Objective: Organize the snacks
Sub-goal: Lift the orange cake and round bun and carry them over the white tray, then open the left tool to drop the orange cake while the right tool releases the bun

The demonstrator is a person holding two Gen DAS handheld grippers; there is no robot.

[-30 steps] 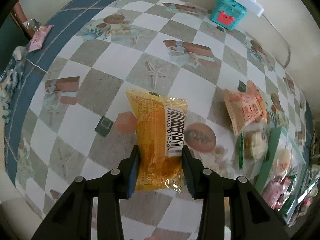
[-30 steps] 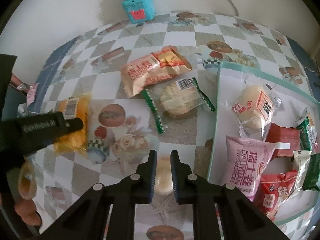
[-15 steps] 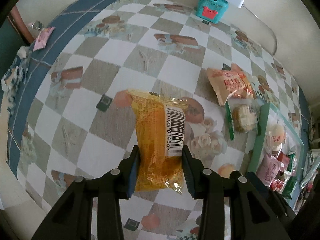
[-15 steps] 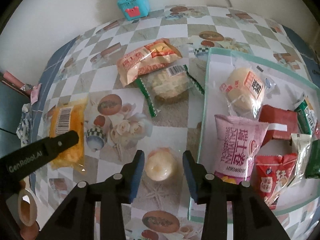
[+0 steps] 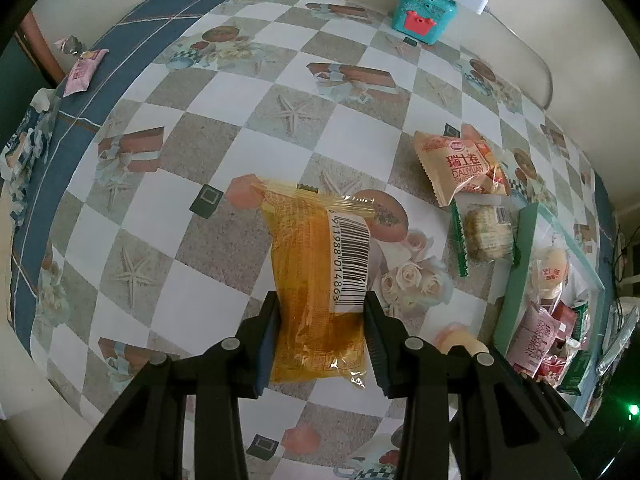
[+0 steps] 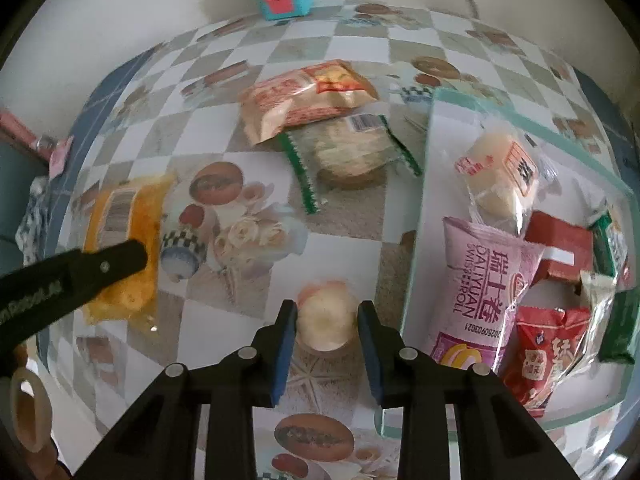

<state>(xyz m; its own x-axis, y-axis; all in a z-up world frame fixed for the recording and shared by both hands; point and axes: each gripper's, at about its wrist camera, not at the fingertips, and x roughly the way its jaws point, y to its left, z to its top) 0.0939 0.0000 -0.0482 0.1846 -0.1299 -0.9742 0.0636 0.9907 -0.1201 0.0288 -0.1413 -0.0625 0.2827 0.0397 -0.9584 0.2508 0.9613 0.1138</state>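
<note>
My left gripper [image 5: 322, 312] is shut on a yellow snack packet [image 5: 318, 276] with a barcode and holds it above the table. The packet also shows in the right wrist view [image 6: 120, 240], with the left gripper's finger [image 6: 100, 268] on it. My right gripper [image 6: 326, 324] is open, its jaws on either side of a small round pale bun [image 6: 326, 320] that sits on the table, apart from it. A green-rimmed tray [image 6: 424, 184] at the right holds several snack packets. An orange packet [image 6: 304, 96] and a green-edged cracker packet [image 6: 348, 152] lie on the table.
A teal box [image 5: 424, 12] with a white power strip stands at the far wall. A small pink packet [image 5: 82, 72] lies at the table's left edge. The checkered tablecloth [image 5: 224, 92] covers the table.
The left gripper has risen and drawn back with the yellow packet. The right gripper has opened and moved forward, so its jaws now flank the round bun.
</note>
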